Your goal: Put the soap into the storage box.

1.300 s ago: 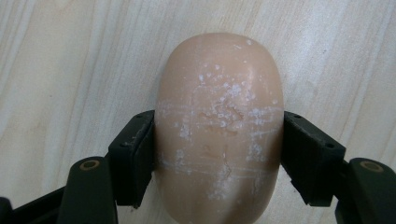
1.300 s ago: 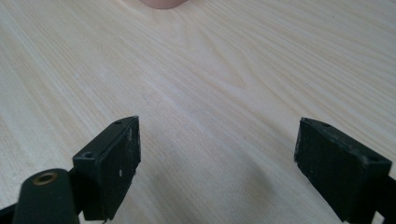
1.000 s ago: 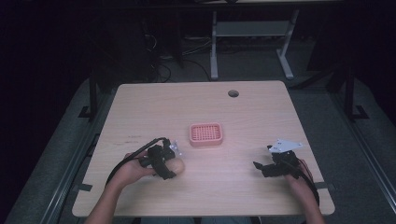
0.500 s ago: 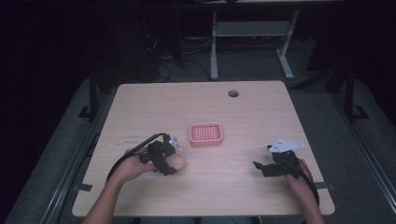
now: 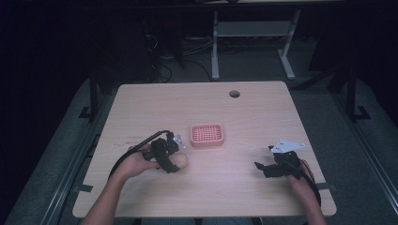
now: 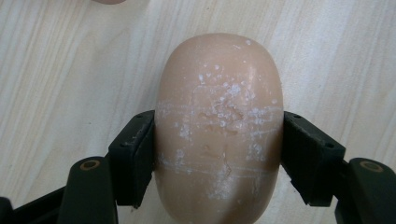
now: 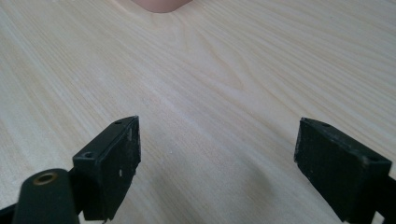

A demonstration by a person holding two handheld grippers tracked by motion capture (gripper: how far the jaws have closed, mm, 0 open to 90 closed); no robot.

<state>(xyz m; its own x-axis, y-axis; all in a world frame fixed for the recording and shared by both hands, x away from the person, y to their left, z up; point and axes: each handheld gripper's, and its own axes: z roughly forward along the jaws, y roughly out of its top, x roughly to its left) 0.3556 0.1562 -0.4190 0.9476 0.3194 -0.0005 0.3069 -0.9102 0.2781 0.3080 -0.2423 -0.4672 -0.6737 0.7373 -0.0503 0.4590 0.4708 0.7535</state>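
Left gripper pinches soap bar, bottom end cut off; right gripper spread wide, w/ pink dish mostly cropped.

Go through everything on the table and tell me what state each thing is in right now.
Soap bar: clamped between the left gripper's jaws, surface scratched and flecked white.
Left gripper: shut on the soap bar.
Right gripper: open, holding nothing, over bare table.
Pink dish: upright, nothing in it.

High view: above, facing forward-down, far. Claw views: close, along each claw; all three share the desk.
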